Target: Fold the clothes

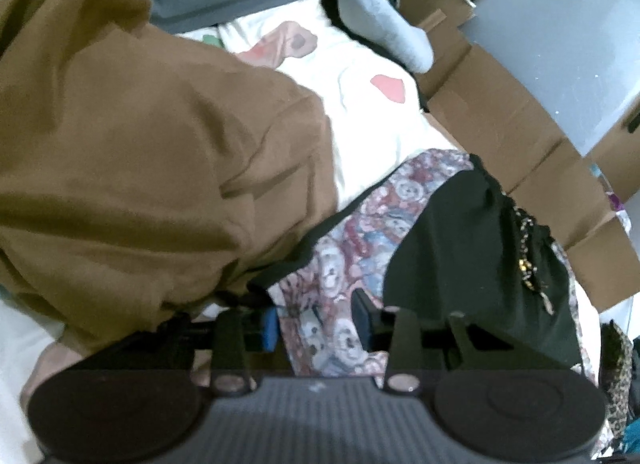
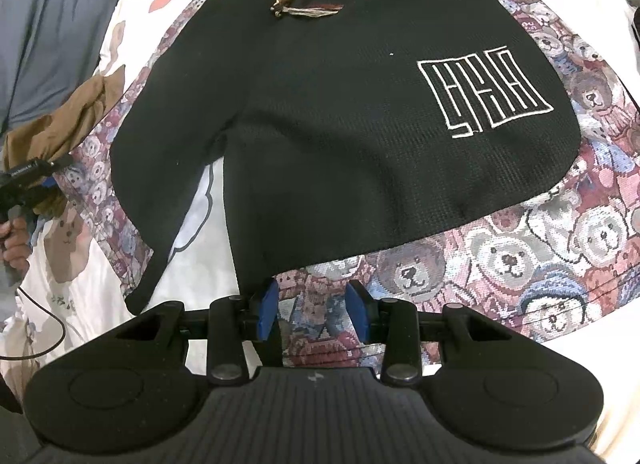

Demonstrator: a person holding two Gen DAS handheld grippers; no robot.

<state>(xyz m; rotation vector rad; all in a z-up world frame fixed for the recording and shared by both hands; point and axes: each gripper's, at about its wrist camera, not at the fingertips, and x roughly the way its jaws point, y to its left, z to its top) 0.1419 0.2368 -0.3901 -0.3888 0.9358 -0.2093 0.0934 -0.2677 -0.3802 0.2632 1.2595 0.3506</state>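
Brown garment (image 1: 132,167) cut off at left edge and covering left claw's (image 1: 316,320) left finger, whole left-wrist view blurred

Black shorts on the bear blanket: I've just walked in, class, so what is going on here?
A person is folding clothes with a handheld gripper in each hand. The black waffle-knit shorts with a white logo lie flat and unfolded on the teddy-bear patterned blanket. The right gripper hovers open just off their hem, holding nothing. The left gripper is off to the side against a bunched brown garment, jaws apart with only blanket showing between them.
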